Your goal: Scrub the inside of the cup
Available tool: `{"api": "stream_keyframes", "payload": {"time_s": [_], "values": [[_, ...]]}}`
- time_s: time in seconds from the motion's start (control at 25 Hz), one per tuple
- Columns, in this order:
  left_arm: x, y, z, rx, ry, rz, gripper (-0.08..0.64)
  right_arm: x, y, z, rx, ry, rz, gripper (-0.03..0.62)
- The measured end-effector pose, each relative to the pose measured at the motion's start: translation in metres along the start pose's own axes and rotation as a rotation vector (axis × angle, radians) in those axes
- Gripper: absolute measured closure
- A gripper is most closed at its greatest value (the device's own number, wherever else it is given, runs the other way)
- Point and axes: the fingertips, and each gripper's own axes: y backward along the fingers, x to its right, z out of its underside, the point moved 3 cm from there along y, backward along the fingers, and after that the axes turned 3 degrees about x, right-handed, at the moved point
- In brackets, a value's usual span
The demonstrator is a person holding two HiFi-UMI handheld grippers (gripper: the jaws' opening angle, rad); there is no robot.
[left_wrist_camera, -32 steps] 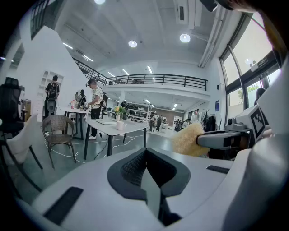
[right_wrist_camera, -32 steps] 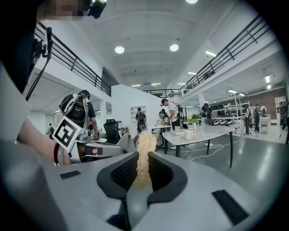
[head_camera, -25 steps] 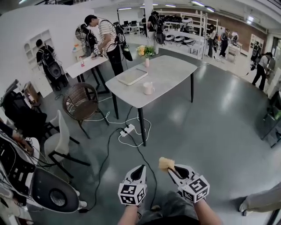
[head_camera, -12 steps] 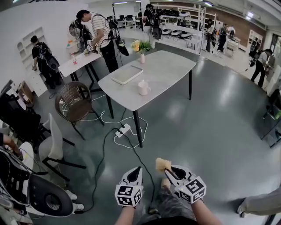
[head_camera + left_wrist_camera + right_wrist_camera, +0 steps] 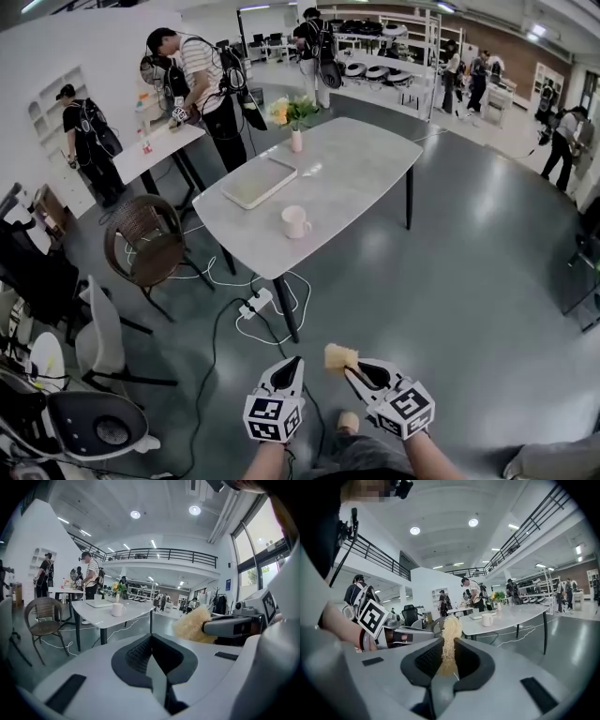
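A white cup (image 5: 295,221) stands near the front edge of a grey table (image 5: 361,159), well ahead of both grippers. It also shows small in the left gripper view (image 5: 117,609) and the right gripper view (image 5: 487,619). My right gripper (image 5: 352,368) is shut on a yellow sponge (image 5: 339,355), which sticks up between its jaws (image 5: 450,637). My left gripper (image 5: 296,361) is shut and holds nothing (image 5: 152,637). Both hang side by side over the floor, short of the table. The sponge (image 5: 193,625) also appears at the right of the left gripper view.
On the table lie a flat pale tray (image 5: 259,182) and a vase of flowers (image 5: 295,117). A power strip with cables (image 5: 253,303) lies on the floor by the table's near leg. A wicker chair (image 5: 141,234) stands to the left. People work at a far table.
The table and cup have come closer and lower in the head view as both grippers travel forward together. The sponge stays held in the right gripper.
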Motion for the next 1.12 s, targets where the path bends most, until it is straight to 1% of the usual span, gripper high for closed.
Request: {"api": "stream_keyframes", "payload": {"time_s": [0.16,0.32,0.52,0.64,0.88,1.12], "values": [[-0.007,-0.037,-0.011,-0.001,0.008,-0.009,0.548,0.033,-0.016,-0.012,-0.003,0.014,-0.015,0.532],[-0.012,-0.058,-0.016,0.013,0.016,-0.026,0.546,0.056,-0.024,-0.018,0.007,0.020,-0.028,0.531],[-0.028,-0.066,-0.013,-0.007,0.037,-0.055,0.548,0.070,-0.044,-0.016,-0.006,-0.009,-0.036,0.531],[-0.041,-0.071,-0.012,-0.020,0.044,-0.078,0.548,0.074,-0.060,-0.014,-0.012,-0.026,-0.061,0.531],[-0.070,-0.111,-0.019,-0.020,0.044,-0.093,0.548,0.101,-0.106,-0.021,-0.009,-0.026,-0.113,0.531],[-0.110,-0.168,-0.050,-0.023,0.016,-0.074,0.548,0.141,-0.169,-0.043,-0.019,-0.018,-0.133,0.531]]}}
